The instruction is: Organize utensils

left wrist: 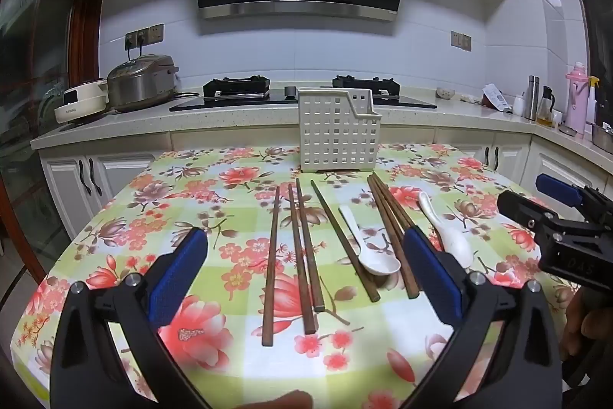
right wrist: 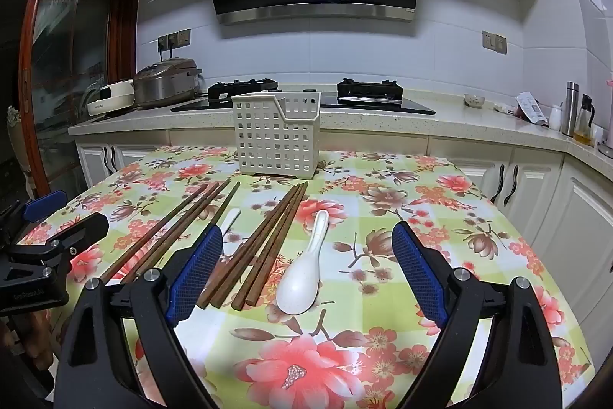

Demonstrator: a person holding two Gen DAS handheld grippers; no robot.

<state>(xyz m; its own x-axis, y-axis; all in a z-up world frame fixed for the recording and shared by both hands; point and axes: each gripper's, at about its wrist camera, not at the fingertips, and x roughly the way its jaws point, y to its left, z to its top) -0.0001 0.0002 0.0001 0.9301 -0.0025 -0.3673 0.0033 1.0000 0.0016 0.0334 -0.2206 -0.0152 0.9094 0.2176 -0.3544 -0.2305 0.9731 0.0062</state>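
Note:
A white slotted utensil holder (left wrist: 337,131) (right wrist: 276,135) stands upright at the table's far side. Several brown chopsticks (left wrist: 295,255) (right wrist: 264,248) lie on the floral tablecloth in front of it. Two white ceramic spoons lie among them: one (left wrist: 369,248) (right wrist: 230,219) between chopstick groups, the other (left wrist: 446,229) (right wrist: 304,271) further right. My left gripper (left wrist: 306,255) is open and empty above the left chopsticks. My right gripper (right wrist: 306,255) is open and empty above the right chopsticks and the right spoon; it also shows in the left wrist view (left wrist: 551,213).
The table (right wrist: 440,217) with its floral cloth stands before a kitchen counter (left wrist: 230,119) with a gas hob (left wrist: 302,92), rice cookers (left wrist: 140,83) at the left and bottles (left wrist: 574,100) at the right. White cabinets (right wrist: 536,186) run along the right.

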